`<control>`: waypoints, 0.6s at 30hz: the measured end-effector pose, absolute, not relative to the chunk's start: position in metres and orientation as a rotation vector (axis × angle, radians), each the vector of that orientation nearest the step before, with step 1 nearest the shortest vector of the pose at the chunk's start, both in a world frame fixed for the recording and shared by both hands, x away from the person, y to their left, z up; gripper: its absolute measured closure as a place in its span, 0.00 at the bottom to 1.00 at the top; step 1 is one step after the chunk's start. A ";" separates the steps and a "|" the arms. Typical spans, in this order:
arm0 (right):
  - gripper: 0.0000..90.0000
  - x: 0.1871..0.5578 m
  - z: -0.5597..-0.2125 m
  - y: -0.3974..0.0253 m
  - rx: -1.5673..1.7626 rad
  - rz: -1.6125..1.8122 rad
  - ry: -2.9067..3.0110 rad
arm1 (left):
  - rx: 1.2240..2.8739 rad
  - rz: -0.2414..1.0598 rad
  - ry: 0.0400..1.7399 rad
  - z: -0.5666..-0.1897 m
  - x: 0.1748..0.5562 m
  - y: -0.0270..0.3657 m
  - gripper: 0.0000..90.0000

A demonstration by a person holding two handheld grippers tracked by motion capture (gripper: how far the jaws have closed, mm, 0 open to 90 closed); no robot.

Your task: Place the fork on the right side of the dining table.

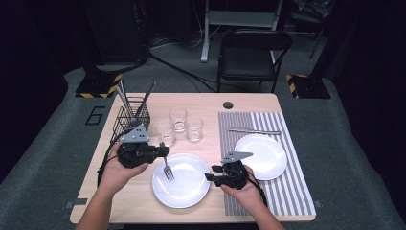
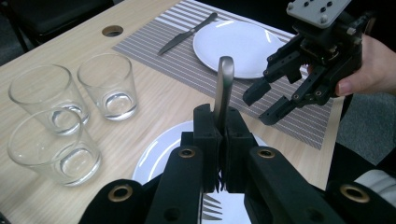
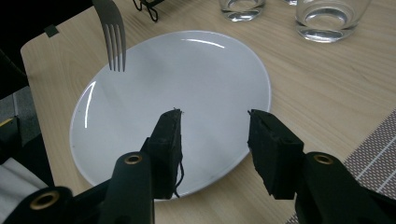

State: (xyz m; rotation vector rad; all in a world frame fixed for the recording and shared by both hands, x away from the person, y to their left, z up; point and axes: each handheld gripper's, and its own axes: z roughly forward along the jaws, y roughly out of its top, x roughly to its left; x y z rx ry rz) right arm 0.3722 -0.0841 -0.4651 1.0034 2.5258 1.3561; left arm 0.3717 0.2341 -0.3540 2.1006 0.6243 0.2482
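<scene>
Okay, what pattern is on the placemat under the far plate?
Grey and white stripes on the placemat, clearest in the high view.

I am seeing three empty glasses (image 1: 181,125) standing close together on my table (image 1: 143,201), a wire caddy (image 1: 130,119) holding cutlery to their left, and a knife (image 1: 253,131) lying on the striped placemat (image 1: 287,191) just beyond a second white plate (image 1: 268,158)
</scene>
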 end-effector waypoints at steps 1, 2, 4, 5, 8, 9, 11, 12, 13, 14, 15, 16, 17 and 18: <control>0.61 0.372 -0.464 -0.084 0.995 1.359 2.528 | 2.106 0.247 0.623 -0.355 0.372 0.233 0.96; 0.61 0.372 -0.464 -0.084 0.991 1.360 2.531 | 2.113 0.246 0.614 -0.356 0.372 0.232 0.96; 0.61 0.371 -0.462 -0.083 0.989 1.363 2.535 | 2.119 0.239 0.614 -0.358 0.372 0.229 0.96; 0.62 0.371 -0.461 -0.083 0.984 1.364 2.535 | 2.117 0.239 0.613 -0.359 0.372 0.228 0.96; 0.63 0.370 -0.459 -0.082 0.970 1.359 2.548 | 2.125 0.232 0.606 -0.361 0.373 0.225 0.96; 0.63 0.370 -0.458 -0.082 0.966 1.360 2.548 | 2.127 0.230 0.605 -0.362 0.374 0.225 0.96; 0.65 0.370 -0.457 -0.082 0.962 1.360 2.560 | 2.128 0.231 0.603 -0.364 0.374 0.223 0.96; 0.66 0.371 -0.456 -0.082 0.958 1.361 2.562 | 2.136 0.221 0.601 -0.364 0.374 0.222 0.96; 0.66 0.371 -0.455 -0.082 0.950 1.357 2.568 | 2.139 0.220 0.594 -0.365 0.374 0.221 0.96; 0.67 0.371 -0.454 -0.082 0.946 1.359 2.568 | 2.135 0.222 0.598 -0.366 0.374 0.220 0.96; 0.68 0.371 -0.453 -0.082 0.943 1.354 2.571 | 2.136 0.216 0.597 -0.366 0.374 0.219 0.96; 0.69 0.370 -0.451 -0.082 0.949 1.348 2.572 | 2.138 0.217 0.596 -0.367 0.374 0.219 0.96; 0.71 0.370 -0.450 -0.083 0.940 1.349 2.574 | 2.141 0.213 0.591 -0.367 0.374 0.218 0.96; 0.72 0.370 -0.448 -0.083 0.932 1.345 2.579 | 2.137 0.220 0.597 -0.368 0.373 0.217 0.96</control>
